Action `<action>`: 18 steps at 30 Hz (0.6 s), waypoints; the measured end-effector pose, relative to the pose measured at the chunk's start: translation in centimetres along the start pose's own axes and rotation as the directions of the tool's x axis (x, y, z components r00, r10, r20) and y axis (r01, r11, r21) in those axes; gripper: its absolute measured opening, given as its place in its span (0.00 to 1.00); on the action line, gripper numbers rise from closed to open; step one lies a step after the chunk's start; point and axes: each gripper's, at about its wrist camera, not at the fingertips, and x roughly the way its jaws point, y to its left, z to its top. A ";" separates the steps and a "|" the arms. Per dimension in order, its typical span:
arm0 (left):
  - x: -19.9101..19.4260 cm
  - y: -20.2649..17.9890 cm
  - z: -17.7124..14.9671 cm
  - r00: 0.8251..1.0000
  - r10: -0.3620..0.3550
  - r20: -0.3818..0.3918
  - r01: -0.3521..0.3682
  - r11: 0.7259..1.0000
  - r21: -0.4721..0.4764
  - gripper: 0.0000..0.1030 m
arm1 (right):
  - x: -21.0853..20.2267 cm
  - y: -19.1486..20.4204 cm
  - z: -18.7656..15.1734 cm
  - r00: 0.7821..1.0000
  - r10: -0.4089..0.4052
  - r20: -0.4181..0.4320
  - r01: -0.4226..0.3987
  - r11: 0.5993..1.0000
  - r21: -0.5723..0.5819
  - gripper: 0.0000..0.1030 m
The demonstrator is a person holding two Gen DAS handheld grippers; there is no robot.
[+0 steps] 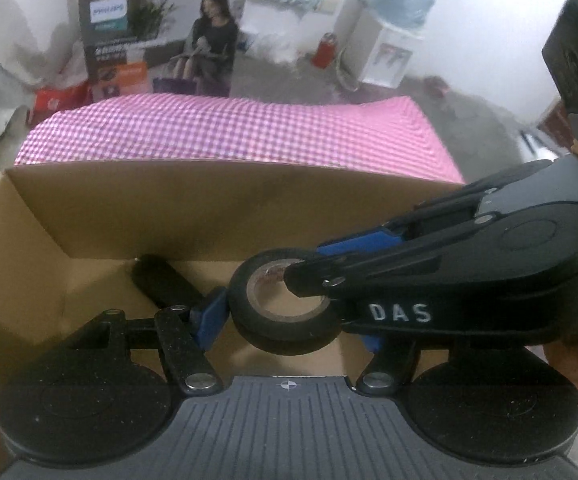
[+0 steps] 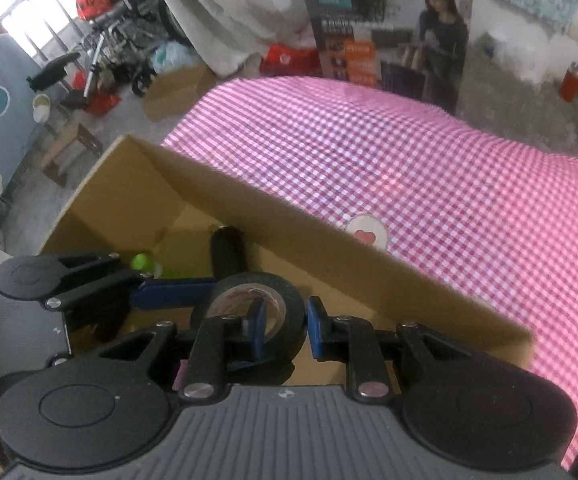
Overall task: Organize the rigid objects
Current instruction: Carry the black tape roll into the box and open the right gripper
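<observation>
While the roll of black tape (image 1: 285,312) is hanging over the open cardboard box (image 1: 89,216), both tools are meeting on it. In the right wrist view the right hand-held gripper (image 2: 285,326) is pinching the roll's wall, one blue finger (image 2: 257,328) sitting inside the core and the other against the outer face at about 3 o'clock of the roll. In the left wrist view the left hand-held gripper (image 1: 289,328) is spreading wide around the roll; its blue finger (image 1: 211,316) is lying just beside the roll at 9 o'clock, and I cannot tell whether it is touching, while its other finger is mostly hidden behind the right tool.

Inside the box a black cylinder (image 2: 228,252) is lying toward 12 o'clock and a green object (image 2: 143,262) toward 10 o'clock. A pink checked cloth (image 2: 409,184) is covering the table beyond the box, with a small round sticker-like disc (image 2: 367,232) on it.

To do this step well, I judge the right tool should be lowering the roll close to the box floor, clear of the cylinder, before easing its fingers apart, with the left tool staying loose so the roll is not dragged or tipped.
</observation>
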 end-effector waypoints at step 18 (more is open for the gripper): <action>0.0 -0.5 0.9 0.996 0.086 0.010 -0.087 0.996 0.021 0.72 | 1.1 -0.8 1.2 0.998 0.044 0.047 -0.047 0.997 0.059 0.25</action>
